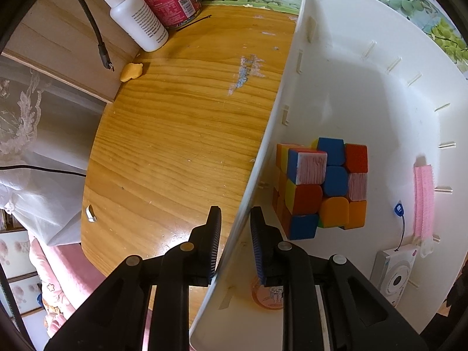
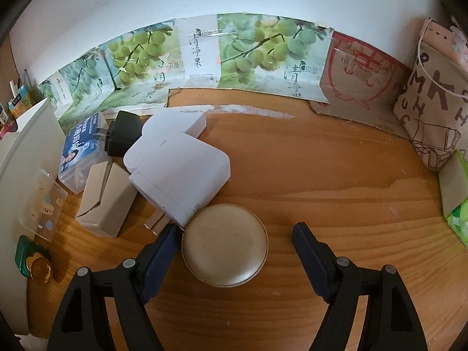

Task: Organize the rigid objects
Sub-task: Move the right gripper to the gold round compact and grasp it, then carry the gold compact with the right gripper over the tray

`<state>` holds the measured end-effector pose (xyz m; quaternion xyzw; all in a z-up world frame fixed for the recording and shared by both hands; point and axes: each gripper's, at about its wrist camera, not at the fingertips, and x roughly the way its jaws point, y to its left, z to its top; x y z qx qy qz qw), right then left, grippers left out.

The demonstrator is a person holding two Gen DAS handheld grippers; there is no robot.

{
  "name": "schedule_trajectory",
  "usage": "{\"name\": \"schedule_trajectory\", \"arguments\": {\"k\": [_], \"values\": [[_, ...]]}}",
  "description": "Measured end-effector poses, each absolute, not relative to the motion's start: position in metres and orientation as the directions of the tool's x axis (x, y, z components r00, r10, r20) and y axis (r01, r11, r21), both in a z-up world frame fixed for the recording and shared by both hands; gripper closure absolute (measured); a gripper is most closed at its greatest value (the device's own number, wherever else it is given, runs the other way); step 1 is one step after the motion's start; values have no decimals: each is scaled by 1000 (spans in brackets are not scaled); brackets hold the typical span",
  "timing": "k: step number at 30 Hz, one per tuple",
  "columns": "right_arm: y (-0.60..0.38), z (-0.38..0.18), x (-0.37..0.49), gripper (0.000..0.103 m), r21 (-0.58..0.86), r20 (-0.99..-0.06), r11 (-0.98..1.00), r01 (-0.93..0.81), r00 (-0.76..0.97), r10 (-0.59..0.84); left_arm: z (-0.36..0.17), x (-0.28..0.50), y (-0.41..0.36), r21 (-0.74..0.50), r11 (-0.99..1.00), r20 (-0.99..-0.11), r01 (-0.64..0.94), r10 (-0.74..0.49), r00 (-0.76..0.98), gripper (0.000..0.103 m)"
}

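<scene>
Left wrist view: the left gripper (image 1: 234, 234) was clamped on the white plastic bin's wall (image 1: 263, 158), steadying it. Right wrist view: the right gripper (image 2: 234, 239) straddled the round beige compact (image 2: 224, 249), jaws wide, unclosed; next, probably squeeze, lift, carry binward.

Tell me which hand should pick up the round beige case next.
Right. The right tool already straddles the round beige case with open fingers, one pad touching its edge. The left tool is clamped on the white bin's wall, steadying it.
</scene>
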<state>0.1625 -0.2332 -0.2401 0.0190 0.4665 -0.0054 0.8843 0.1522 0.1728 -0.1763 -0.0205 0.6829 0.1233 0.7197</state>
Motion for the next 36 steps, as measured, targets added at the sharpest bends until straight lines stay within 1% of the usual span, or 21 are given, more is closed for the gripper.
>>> {"name": "schedule_trajectory", "arguments": {"k": [1, 3, 6, 25, 29, 36], "values": [[-232, -239, 163, 29, 29, -823, 999, 18, 568, 14, -176, 152, 173, 138, 969, -988, -205, 149, 37, 80], [-229, -238, 163, 39, 31, -819, 1000, -1, 573, 26, -176, 152, 173, 136, 968, -988, -210, 147, 38, 80], [-225, -237, 164, 47, 31, -817, 999, -22, 575, 38, -176, 152, 173, 139, 968, -988, -208, 151, 41, 80], [-205, -229, 150, 48, 28, -833, 997, -75, 550, 64, -170, 138, 179, 103, 977, -989, -189, 122, 87, 80], [-190, -222, 140, 48, 15, -831, 994, -109, 551, 73, -166, 132, 180, 83, 982, -989, -172, 102, 105, 80], [-172, -203, 122, 48, 4, -817, 993, -120, 572, 72, -164, 124, 179, 75, 988, -988, -137, 92, 121, 80]]}}
